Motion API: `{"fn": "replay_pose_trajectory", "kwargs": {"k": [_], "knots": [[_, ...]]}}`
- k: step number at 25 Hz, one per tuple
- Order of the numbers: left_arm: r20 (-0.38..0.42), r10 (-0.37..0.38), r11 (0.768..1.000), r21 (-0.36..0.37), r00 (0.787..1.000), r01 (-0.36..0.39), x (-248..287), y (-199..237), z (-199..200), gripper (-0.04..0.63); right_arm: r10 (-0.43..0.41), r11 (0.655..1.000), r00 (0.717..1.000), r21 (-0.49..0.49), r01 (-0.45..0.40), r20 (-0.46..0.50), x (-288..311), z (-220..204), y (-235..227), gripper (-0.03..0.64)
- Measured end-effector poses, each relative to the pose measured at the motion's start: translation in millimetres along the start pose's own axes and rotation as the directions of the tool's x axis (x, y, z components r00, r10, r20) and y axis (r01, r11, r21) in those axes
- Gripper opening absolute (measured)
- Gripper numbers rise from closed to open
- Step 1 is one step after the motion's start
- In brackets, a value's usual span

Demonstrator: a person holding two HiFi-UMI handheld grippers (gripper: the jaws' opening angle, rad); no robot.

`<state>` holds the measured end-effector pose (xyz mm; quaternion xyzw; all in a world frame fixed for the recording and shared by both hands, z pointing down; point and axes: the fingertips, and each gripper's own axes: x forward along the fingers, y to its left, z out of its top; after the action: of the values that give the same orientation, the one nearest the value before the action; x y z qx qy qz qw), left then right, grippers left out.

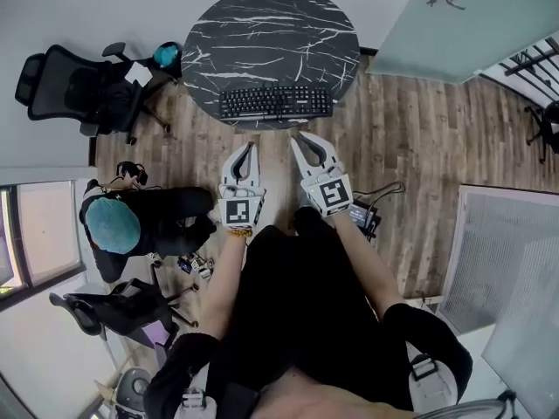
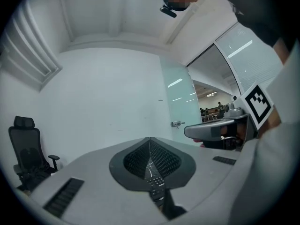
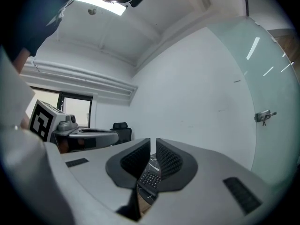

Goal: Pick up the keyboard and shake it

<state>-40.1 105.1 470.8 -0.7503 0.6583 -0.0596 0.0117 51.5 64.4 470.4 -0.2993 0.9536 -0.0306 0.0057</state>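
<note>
1. The left gripper (image 2: 150, 140) has its 2 jaws pressed together with nothing between them. The right gripper (image 3: 153, 143) is likewise closed down to a thin slit and is empty.
2. Both grippers point level toward the table's near edge, side by side and close together, with the wooden floor (image 1: 410, 147) beneath them.
3. The keyboard (image 1: 275, 102) lies flat on the round black marble table (image 1: 218, 24), along the rim nearest the person. It sits just ahead of both sets of tips and neither touches it. Each gripper view shows a strip of its keys low through the gap under the jaws.
4. Judged from this, the step in hand is the approach, and the keyboard is not yet picked up.
5. The next move probably calls for spreading both pairs of jaws and steering the left gripper to the keyboard's left end and the right to its right end. Each would then close on an edge before lifting level.
</note>
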Motion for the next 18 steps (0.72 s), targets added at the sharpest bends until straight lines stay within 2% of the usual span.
{"fn": "replay_pose_trajectory", "kwargs": {"k": [4,9,15,18], "knots": [[0.066,0.031,0.999,0.019,0.997,-0.032,22,10,2,0.012,0.018,1.000,1.000,-0.014,-0.018,0.002,15,-4,-17,0.035],[0.026,0.067,0.997,0.028,0.997,-0.067,41,34,1,0.014,0.002,1.000,1.000,0.006,-0.002,0.011,35,-3,-33,0.035],[0.056,0.099,0.994,0.034,0.994,-0.101,83,73,-9,0.012,-0.114,0.990,0.993,-0.084,0.116,0.033,77,-9,-57,0.035],[0.045,0.073,0.997,0.017,0.996,-0.074,102,86,-16,0.014,-0.145,0.985,0.989,-0.095,0.146,0.016,98,-12,-60,0.035]]}}
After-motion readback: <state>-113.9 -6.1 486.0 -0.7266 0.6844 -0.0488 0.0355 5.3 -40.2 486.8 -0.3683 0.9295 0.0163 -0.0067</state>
